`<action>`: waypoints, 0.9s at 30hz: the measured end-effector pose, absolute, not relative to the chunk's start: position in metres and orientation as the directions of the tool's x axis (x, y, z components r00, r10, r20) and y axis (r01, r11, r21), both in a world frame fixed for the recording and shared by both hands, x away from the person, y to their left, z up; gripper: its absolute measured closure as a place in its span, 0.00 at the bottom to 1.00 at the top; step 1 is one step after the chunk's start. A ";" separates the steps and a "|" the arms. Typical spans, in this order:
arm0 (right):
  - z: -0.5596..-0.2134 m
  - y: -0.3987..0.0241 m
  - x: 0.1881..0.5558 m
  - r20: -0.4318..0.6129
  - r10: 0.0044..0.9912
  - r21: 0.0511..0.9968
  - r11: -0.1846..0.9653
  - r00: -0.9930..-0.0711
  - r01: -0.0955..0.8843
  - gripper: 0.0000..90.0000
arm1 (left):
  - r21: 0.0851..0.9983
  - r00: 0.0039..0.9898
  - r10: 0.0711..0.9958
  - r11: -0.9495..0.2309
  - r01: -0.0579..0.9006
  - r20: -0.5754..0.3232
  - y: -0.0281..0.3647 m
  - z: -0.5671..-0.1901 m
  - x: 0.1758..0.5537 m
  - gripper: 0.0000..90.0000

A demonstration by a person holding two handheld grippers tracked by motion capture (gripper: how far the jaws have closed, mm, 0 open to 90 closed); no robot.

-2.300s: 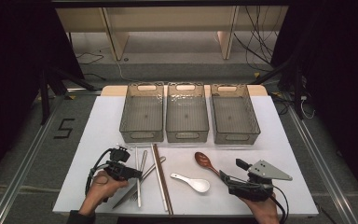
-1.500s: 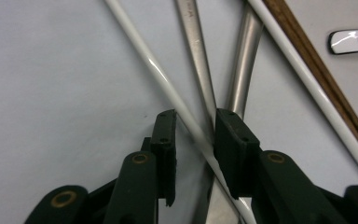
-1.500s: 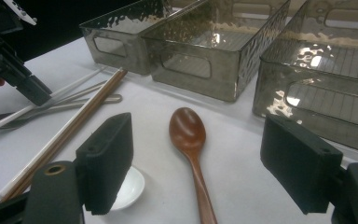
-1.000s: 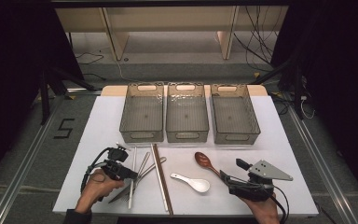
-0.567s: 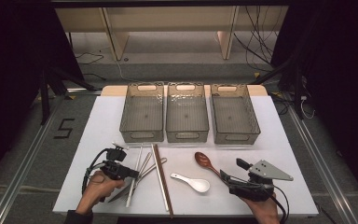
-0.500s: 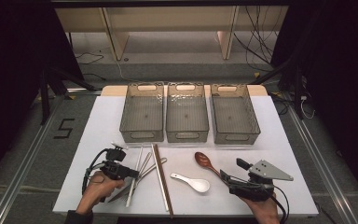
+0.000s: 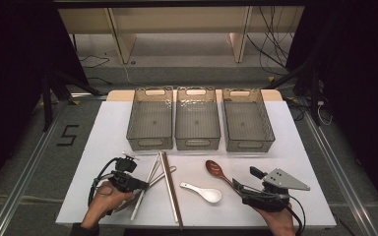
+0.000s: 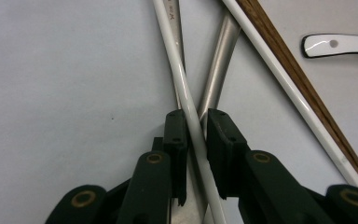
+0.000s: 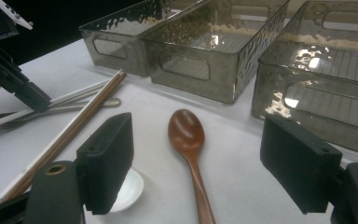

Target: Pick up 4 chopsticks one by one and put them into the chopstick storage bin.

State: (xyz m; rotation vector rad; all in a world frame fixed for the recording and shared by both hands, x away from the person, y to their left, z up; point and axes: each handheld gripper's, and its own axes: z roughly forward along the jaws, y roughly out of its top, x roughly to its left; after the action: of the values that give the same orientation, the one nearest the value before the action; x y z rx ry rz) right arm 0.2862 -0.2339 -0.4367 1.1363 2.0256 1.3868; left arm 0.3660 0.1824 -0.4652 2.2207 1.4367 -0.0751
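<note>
My left gripper (image 7: 139, 186) lies low at the table's front left, over a crossed pile of utensils. Its jaws have just been closing and now pinch a white chopstick (image 8: 179, 70) that runs slantwise between the pads (image 8: 216, 135). Metal utensil handles (image 8: 219, 70) lie under it. A second white chopstick and a brown wooden pair (image 7: 170, 187) lie just to the right. My right gripper (image 7: 245, 178) rests open at the front right. The brown wooden spoon (image 9: 186, 133) lies ahead between its wide jaws, untouched. A white ceramic spoon (image 7: 204, 192) lies between the two hands.
Three empty smoky plastic bins (image 7: 150, 143) (image 7: 197, 142) (image 7: 248, 143) stand side by side across the middle of the white tabletop (image 7: 305, 162). The table's front edge runs just behind both hands. Dark floor and cables surround the table.
The left gripper has edged a little toward the near edge over the utensil pile, and its jaws have narrowed around the white chopstick. The right gripper has not moved.
</note>
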 end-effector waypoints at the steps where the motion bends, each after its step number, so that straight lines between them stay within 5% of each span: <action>1: -0.437 -0.234 0.286 0.094 0.816 0.909 0.162 -0.570 0.383 0.29 | 0.370 0.447 0.844 -0.330 0.869 -0.297 0.182 -0.465 0.366 0.86; 11: -0.437 -0.233 0.286 0.096 0.816 0.908 0.162 -0.570 0.386 0.29 | 0.333 0.476 0.845 -0.389 0.859 -0.243 0.174 -0.467 0.363 0.79; 27: -0.437 -0.234 0.286 0.094 0.816 0.909 0.163 -0.571 0.383 0.30 | 0.360 0.469 0.836 -0.360 0.861 -0.284 0.181 -0.467 0.365 0.85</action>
State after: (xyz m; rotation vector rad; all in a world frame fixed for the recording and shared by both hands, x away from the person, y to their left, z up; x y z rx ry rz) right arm 0.2865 -0.2339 -0.4367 1.1353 2.0262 1.3872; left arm 0.3647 0.1807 -0.4666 2.2627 1.4126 -0.0709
